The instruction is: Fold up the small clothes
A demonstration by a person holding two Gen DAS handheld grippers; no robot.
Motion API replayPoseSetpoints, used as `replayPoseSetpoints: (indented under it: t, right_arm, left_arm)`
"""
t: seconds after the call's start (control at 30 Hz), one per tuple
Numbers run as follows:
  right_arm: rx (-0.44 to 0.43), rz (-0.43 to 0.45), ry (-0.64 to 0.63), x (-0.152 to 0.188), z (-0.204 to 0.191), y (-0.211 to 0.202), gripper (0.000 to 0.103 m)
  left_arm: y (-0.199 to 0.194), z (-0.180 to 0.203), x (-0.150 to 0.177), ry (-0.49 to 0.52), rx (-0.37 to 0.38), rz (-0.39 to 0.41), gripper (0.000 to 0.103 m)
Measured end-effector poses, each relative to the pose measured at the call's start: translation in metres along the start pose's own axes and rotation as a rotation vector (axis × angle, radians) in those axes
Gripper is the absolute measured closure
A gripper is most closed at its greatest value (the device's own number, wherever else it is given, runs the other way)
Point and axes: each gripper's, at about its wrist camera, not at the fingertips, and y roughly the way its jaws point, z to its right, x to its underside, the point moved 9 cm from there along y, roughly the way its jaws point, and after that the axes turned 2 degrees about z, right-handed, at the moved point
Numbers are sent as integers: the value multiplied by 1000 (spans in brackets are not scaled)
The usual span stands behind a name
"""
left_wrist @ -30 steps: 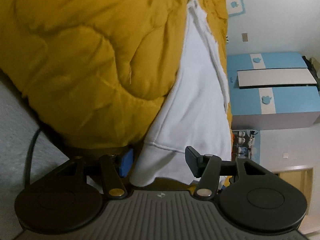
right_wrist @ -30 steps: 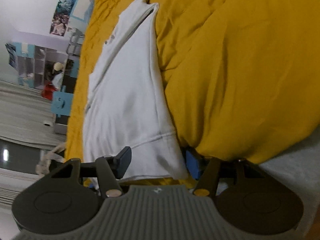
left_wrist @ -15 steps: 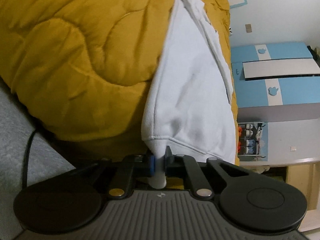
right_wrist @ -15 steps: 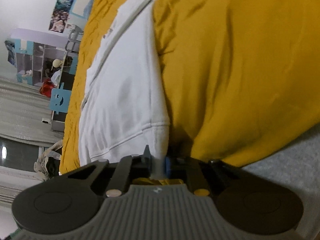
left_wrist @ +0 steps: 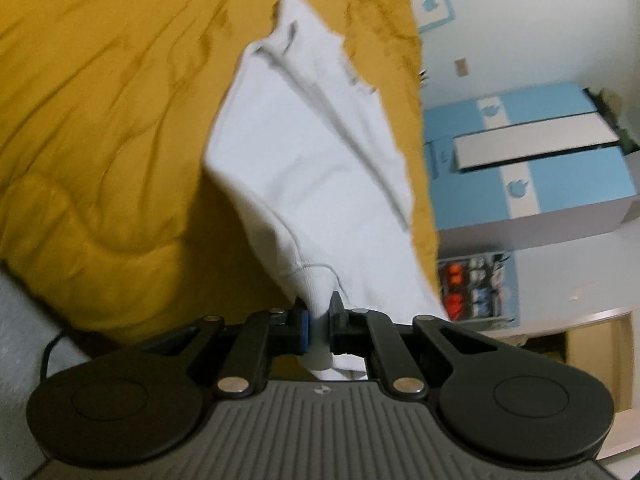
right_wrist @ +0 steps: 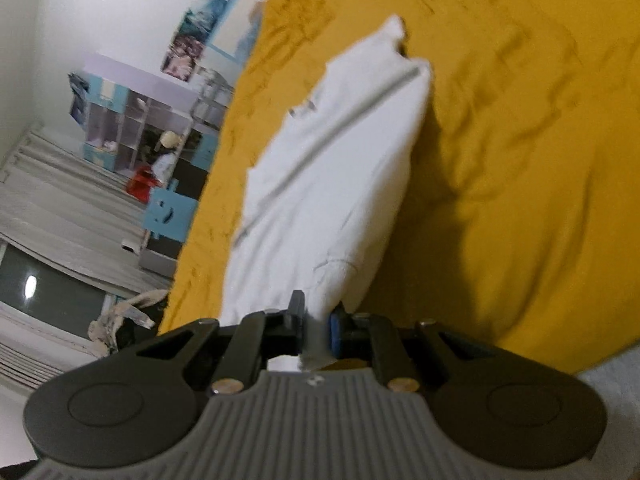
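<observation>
A white garment (left_wrist: 304, 168) lies lengthwise on a mustard-yellow quilt (left_wrist: 112, 128). Its near hem is lifted off the quilt. My left gripper (left_wrist: 319, 320) is shut on the hem's left corner, with white cloth pinched between the pads and a tuft sticking out behind them. In the right wrist view the same white garment (right_wrist: 332, 184) stretches away from me, and my right gripper (right_wrist: 318, 326) is shut on the hem's right corner. The far end, with folded sleeves, still rests on the quilt (right_wrist: 520, 152). A dark shadow lies under the raised cloth.
A blue and white wardrobe (left_wrist: 536, 168) stands beyond the bed's right side in the left wrist view. A shelf unit (right_wrist: 136, 128) and a blue chair (right_wrist: 170, 212) stand to the left in the right wrist view. Grey floor (left_wrist: 20, 340) shows at the bed's near corners.
Both grippers went from open around the hem's corners to shut on them. Both then rose, lifting the near hem off the quilt.
</observation>
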Motion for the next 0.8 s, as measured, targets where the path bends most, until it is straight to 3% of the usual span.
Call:
replayPoseSetpoints:
  t: [0.3,0.8]
  right_arm:
    - [-112,185,-76,-51,-42,-16,97]
    - [-119,227,-172,-134,-82,22,97]
  left_arm:
    - [1,43,-48,76,-11,82,95]
    - [18,99,-115,184,-24,125,95]
